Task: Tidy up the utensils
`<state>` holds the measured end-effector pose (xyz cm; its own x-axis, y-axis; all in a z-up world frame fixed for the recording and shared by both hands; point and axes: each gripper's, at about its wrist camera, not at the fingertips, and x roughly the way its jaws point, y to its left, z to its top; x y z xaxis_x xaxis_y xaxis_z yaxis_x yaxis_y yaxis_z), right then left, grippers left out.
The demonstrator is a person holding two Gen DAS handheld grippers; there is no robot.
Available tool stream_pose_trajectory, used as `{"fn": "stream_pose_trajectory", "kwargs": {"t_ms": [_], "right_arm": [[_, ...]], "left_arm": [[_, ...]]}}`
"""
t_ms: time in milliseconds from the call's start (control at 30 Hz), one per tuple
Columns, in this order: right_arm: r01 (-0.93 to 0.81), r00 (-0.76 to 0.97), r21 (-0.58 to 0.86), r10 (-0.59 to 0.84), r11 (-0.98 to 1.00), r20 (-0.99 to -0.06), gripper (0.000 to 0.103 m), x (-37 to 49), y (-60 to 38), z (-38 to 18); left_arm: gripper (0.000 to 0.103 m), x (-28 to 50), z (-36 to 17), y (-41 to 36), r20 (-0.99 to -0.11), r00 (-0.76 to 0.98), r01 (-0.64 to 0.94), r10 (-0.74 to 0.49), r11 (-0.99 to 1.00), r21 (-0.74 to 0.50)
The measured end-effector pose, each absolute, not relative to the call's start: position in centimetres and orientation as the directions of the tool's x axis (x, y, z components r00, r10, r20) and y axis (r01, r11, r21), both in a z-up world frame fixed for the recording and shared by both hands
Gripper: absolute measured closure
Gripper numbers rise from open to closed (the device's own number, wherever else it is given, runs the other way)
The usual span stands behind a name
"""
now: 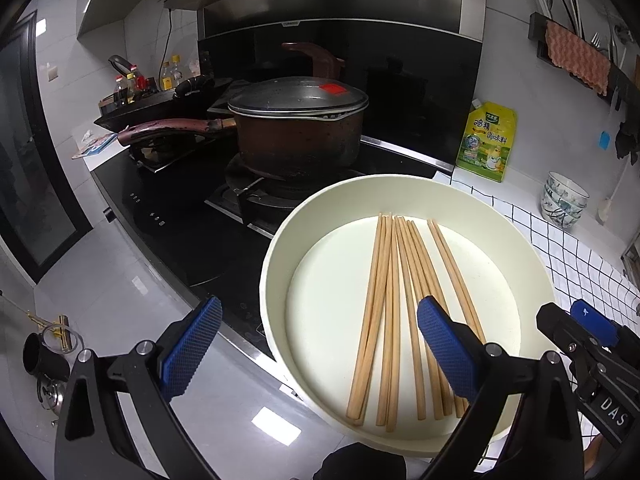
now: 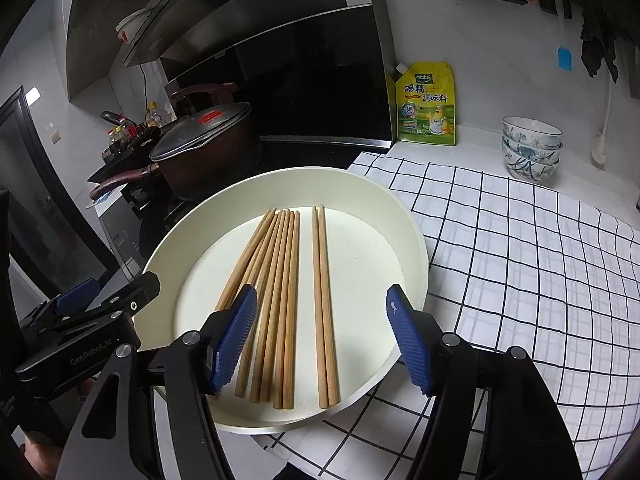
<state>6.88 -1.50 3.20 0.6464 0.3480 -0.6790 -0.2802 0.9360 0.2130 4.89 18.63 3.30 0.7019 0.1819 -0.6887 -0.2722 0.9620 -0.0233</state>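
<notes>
Both grippers hang above a round cream tray [image 2: 416, 248] that sits on the counter edge, partly on the black-and-white checked cloth [image 2: 520, 248] and just beside the black hob. In the tray lie wooden chopsticks, all pointing roughly away from the person. The right gripper [image 2: 322, 338] is released, its blue pads spread wide with nothing pinched; a separate pair of chopsticks [image 2: 323, 300] lies in line below the gap. The left gripper [image 1: 320, 350] is likewise spread and empty, one pad over the tray, the other out over the floor beside it.

The step in hand looks like taking up the separate pair. To do it well, I would bring the right pads down astride both sticks at about mid-length, so they stay balanced, and clench only once both are inside, keeping clear of the bundle of chopsticks [image 2: 276, 280] to the left. Pressing too near the tray floor could make a stick roll or skid.

Counting from the right wrist view: two sticks in the separate pair, and about six in the fanned bundle, though the near ends overlap behind the pad and I cannot be sure. One tray. Three patterned bowls [image 2: 532, 148] stacked at the back of the counter. One yellow seasoning pouch [image 2: 426, 104] against the wall. One lidded saucepan [image 2: 208, 148] on the hob
</notes>
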Motion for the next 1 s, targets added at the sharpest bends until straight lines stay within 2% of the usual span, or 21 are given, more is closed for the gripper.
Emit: {"fn": "stream_pose_trajectory", "kwargs": {"t_ms": [1000], "right_arm": [[-0.279, 0.654, 0.184, 0.327, 0.943, -0.682, 0.038, 6.55, -1.43, 3.23]], "left_arm": [[0.006, 4.92, 3.09, 18.14, -0.701, 0.693, -0.254, 0.171, 0.967, -0.015]]}}
